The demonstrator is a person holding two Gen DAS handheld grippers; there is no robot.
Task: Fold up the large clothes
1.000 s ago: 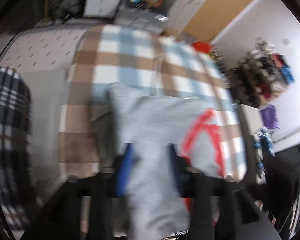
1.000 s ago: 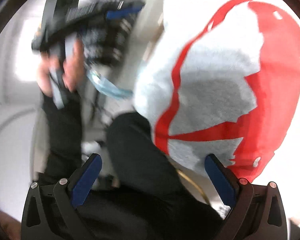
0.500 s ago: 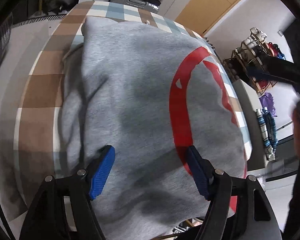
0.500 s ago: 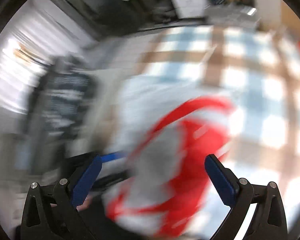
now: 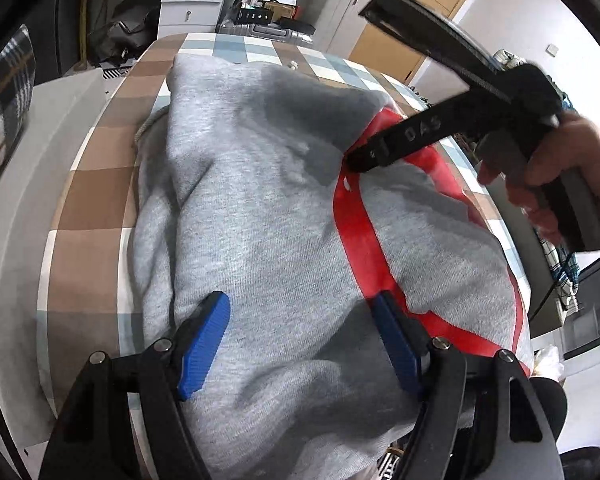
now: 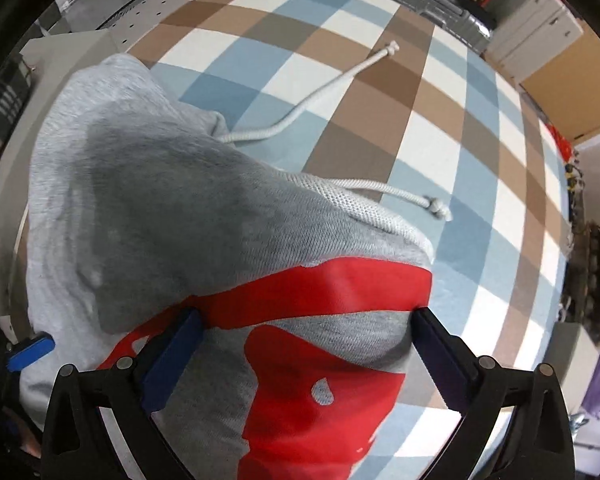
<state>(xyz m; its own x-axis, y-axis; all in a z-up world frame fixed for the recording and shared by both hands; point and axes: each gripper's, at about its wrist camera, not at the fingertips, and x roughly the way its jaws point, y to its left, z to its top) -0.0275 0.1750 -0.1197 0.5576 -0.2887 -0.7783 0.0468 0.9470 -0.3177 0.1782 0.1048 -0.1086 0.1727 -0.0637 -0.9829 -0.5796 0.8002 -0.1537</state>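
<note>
Grey hoodie (image 5: 268,216), centre frame: soft, bulky, limp. Left gripper (image 5: 300,344) and right gripper (image 6: 300,356) spread open, pressed flat; best pinched at thick folded edges.

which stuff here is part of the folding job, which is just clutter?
In the job:
- grey hooded sweatshirt with red print
- its white drawstring cords
- left gripper, open
- right gripper, open
- checked brown-and-blue table cover

Lying about:
- silver hard-shell suitcase
- white drawer unit
- black bag
</note>
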